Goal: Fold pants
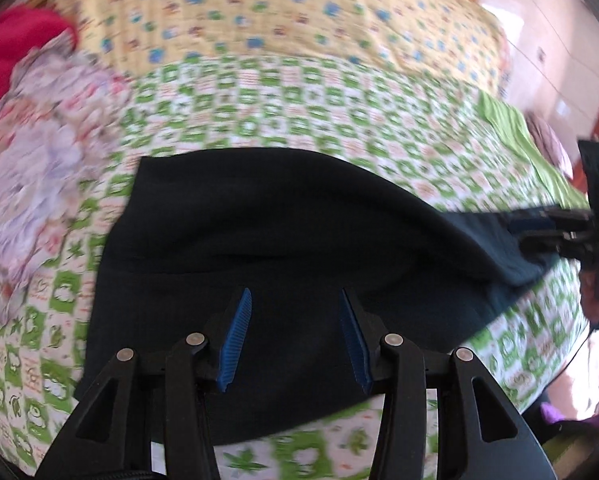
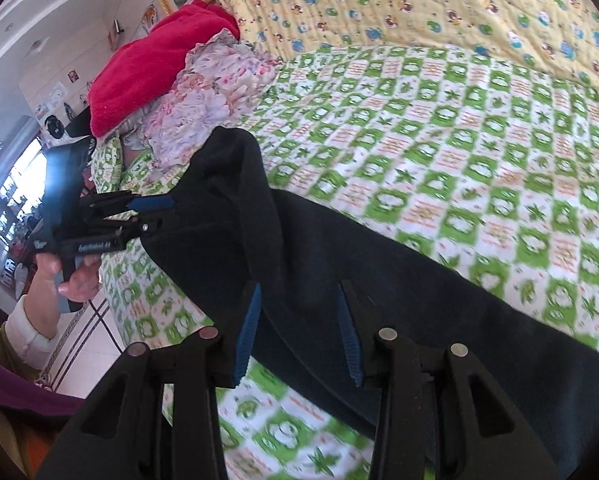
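Dark navy pants (image 1: 283, 232) lie stretched across a bed with a green-and-white checked quilt (image 1: 299, 120). My left gripper (image 1: 295, 300) hovers open just above one end of the pants, with nothing between its blue pads. My right gripper (image 2: 299, 300) is open over the pants (image 2: 379, 280), its pads spread above the cloth. In the left wrist view the right gripper (image 1: 531, 224) shows at the far right end of the pants. In the right wrist view the left gripper (image 2: 155, 212) shows at the raised, bunched end of the pants, its blue pads apart.
A red cloth (image 2: 155, 64) and a crumpled floral garment (image 2: 211, 96) sit at one side of the bed. A yellow quilt with blue prints (image 2: 419, 4) covers the far part. The bed edge and tiled floor (image 2: 83, 344) lie beside the pants.
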The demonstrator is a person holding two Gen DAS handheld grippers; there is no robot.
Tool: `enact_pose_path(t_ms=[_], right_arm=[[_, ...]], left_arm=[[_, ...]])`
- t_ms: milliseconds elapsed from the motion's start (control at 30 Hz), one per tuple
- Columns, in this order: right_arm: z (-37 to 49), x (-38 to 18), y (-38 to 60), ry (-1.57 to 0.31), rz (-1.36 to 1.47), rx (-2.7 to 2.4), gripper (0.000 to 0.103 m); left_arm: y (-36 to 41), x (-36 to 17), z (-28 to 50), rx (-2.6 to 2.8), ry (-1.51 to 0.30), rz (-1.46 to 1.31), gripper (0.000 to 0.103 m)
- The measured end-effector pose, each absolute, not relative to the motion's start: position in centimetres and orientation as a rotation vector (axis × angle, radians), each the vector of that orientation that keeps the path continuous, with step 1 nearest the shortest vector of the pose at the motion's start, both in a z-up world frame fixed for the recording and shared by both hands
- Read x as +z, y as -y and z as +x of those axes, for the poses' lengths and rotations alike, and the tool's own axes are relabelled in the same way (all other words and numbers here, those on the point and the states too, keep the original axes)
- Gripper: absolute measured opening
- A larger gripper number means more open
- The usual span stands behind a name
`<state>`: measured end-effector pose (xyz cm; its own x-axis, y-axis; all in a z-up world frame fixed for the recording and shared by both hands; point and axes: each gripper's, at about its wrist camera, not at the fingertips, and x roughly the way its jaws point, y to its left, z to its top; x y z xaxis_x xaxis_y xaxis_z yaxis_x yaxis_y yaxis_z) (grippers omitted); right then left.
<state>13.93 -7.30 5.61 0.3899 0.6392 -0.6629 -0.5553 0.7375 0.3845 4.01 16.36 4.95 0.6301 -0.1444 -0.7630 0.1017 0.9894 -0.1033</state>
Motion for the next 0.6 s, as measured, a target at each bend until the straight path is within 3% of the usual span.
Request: enact_pose_path(t_ms=[133,267,600], right_arm=[[15.0,5.7,5.5,-0.895,0.087,0.784,0.040],[16.1,5.7,4.1,-0.906,0.092,0.804,0.040],[18.2,5.7,2.0,-0.935,0.100,0.839,0.040]], left_arm=[[-19.7,5.4,5.5,-0.105,-0.880,-0.084,0.047],[-22.6,5.6,7.5,-0.095,-0.895,-0.106,0.064],[-27.4,4.2,13.7,-0.139,-0.976,-0.114,0.068]])
